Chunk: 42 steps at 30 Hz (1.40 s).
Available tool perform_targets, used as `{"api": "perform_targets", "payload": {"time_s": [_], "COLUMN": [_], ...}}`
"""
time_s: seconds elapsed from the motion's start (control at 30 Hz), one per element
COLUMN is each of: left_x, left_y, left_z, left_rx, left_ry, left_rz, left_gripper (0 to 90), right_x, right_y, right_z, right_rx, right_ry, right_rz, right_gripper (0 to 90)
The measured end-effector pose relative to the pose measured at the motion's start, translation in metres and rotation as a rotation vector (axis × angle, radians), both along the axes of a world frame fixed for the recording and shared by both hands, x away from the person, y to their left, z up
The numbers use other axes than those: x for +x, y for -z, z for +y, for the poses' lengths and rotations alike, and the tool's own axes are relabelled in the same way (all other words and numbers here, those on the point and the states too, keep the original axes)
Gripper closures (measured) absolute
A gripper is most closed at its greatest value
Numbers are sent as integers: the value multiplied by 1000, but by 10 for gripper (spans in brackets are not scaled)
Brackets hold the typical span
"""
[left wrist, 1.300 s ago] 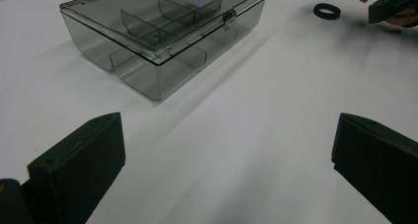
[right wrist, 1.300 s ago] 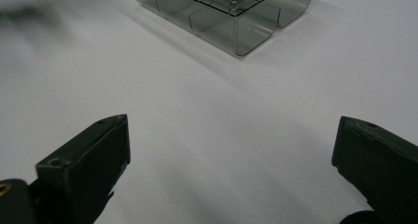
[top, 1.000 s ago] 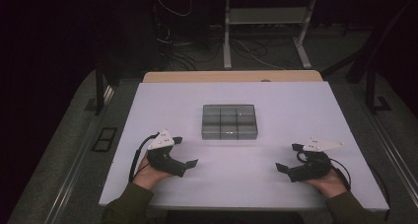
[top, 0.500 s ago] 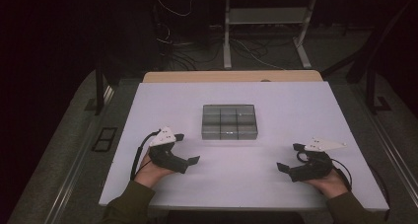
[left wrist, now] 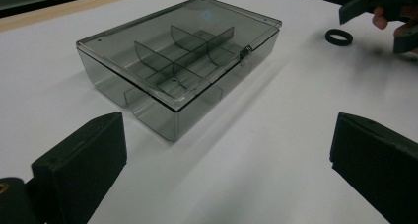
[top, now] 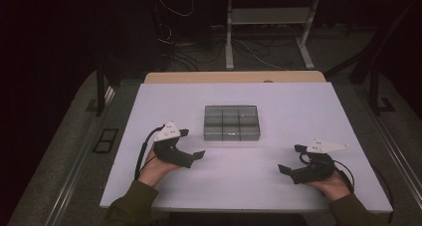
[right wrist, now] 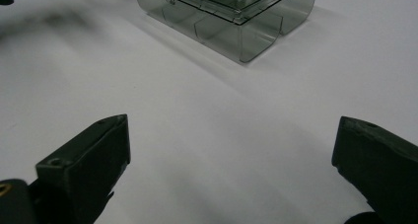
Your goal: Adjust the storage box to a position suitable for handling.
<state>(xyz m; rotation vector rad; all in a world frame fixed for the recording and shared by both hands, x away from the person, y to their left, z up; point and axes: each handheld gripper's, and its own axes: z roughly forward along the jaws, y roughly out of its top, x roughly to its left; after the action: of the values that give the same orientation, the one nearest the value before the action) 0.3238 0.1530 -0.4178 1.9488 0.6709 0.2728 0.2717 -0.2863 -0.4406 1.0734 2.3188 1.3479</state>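
Dark room, cables and a metal stand (top: 268, 27) at the back; I'm working on a white table (top: 164, 101) w/ a wooden strip along its far edge. Clear grey box (top: 232, 122) sits mid-table, lid shut, small latch on the front, dividers inside and no contents that I can see.

Left gripper (top: 186, 145) is just beside the box's near-left corner, jaws spread wide, nothing in them. Right gripper (top: 291, 159) hangs low near the right front of the table, well apart from the box, jaws also wide and holding nothing. In the left gripper view a small black ring (left wrist: 338, 36) lies on the table just beside the right gripper's jaws, not gripped.

Risks, as I judge them: the box is light plastic on a smooth top, so a one-sided push at the latch would prob. slide it toward the far edge instead of popping the lid; better to brace one side w/ the other gripper. The ring is thin and flat, so jaws closing too high could flick it off the near edge.

Room: lots of bare table on both sides and in front of the box; near edge is close under my wrists, so little slack to pull back.
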Motion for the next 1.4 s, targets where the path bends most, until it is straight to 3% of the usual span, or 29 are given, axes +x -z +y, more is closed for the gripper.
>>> {"api": "perform_targets", "payload": {"time_s": [0.63,0.8,1.4], "left_x": [24,29,50], "left_y": [-10,-11,-20], "left_z": [-19,-25,-37], "left_rx": [-20,-6,-39], "left_ry": [29,44,34], "left_rz": [-2,-9,-9], "left_gripper": [0,0,10], "right_x": [3,3,3], "right_y": [1,1,1], "right_z": [1,0,1], "right_rx": [16,18,28], "right_ry": [2,3,3], "right_rz": [8,5,5], "right_gripper": [11,11,11]}}
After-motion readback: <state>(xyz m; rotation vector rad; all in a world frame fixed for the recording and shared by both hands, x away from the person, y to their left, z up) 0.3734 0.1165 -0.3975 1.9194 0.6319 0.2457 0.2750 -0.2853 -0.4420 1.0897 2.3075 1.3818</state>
